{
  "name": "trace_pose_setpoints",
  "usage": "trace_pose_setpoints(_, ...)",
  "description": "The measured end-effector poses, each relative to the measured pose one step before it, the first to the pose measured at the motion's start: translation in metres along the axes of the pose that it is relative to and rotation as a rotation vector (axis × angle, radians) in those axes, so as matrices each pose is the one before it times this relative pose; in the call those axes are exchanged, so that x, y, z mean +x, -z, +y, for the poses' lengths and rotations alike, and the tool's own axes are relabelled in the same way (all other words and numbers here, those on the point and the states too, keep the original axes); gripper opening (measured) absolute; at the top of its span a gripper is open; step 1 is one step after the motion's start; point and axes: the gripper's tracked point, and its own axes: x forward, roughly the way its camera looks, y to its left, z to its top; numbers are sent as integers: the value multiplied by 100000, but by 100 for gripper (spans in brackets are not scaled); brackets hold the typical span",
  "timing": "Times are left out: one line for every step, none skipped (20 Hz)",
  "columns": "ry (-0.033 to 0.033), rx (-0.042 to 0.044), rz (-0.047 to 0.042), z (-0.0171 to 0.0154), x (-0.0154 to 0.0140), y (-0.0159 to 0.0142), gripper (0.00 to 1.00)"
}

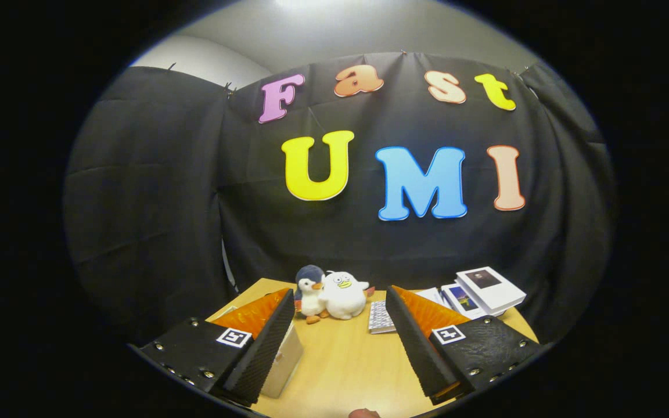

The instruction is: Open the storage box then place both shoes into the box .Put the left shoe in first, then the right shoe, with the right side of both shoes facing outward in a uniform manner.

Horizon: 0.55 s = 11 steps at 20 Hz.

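My gripper (pixel 340 296) is held up over the wooden table (pixel 346 360), open wide, with nothing between its fingers. Beside and partly behind the left finger (pixel 262 348) stands a pale boxy thing (pixel 289 361), of which just a corner shows; it may be the storage box. A small reddish-brown rounded bit (pixel 364 413) peeks up at the near table edge between the fingers, and too little of it shows to tell what it is.
At the back of the table, beyond the fingers, sit a plush penguin (pixel 310 290) and a white plush duck (pixel 343 295). A small keyboard (pixel 381 318) lies to their right. Several white books (pixel 488 289) are stacked at the back right. Black cloth walls surround the table.
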Motion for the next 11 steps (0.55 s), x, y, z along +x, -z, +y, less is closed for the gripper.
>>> trace_pose_setpoints(2994,-2788,-1667,-1427,-401,-283,97)
trace_pose_setpoints(3411,-3116,-2067,-1539,-387,-372,98)
trace_pose_setpoints(2612,-2120,-1771,-1098,-222,-272,97)
trace_pose_setpoints(2893,-1526,-2062,-1019,-165,-116,97)
trace_pose_setpoints(1967,-913,-1902,-947,63,-144,97)
trace_pose_setpoints(1362,-211,-1540,-594,91,16,97)
trace_pose_setpoints(1003,137,-931,-71,-232,-101,97)
trace_pose_setpoints(490,219,-250,-443,-7,12,97)
trace_pose_setpoints(484,592,-340,-326,22,-98,97)
trace_pose_setpoints(160,630,-284,-227,111,-190,97)
trace_pose_setpoints(-639,736,103,57,90,-117,97)
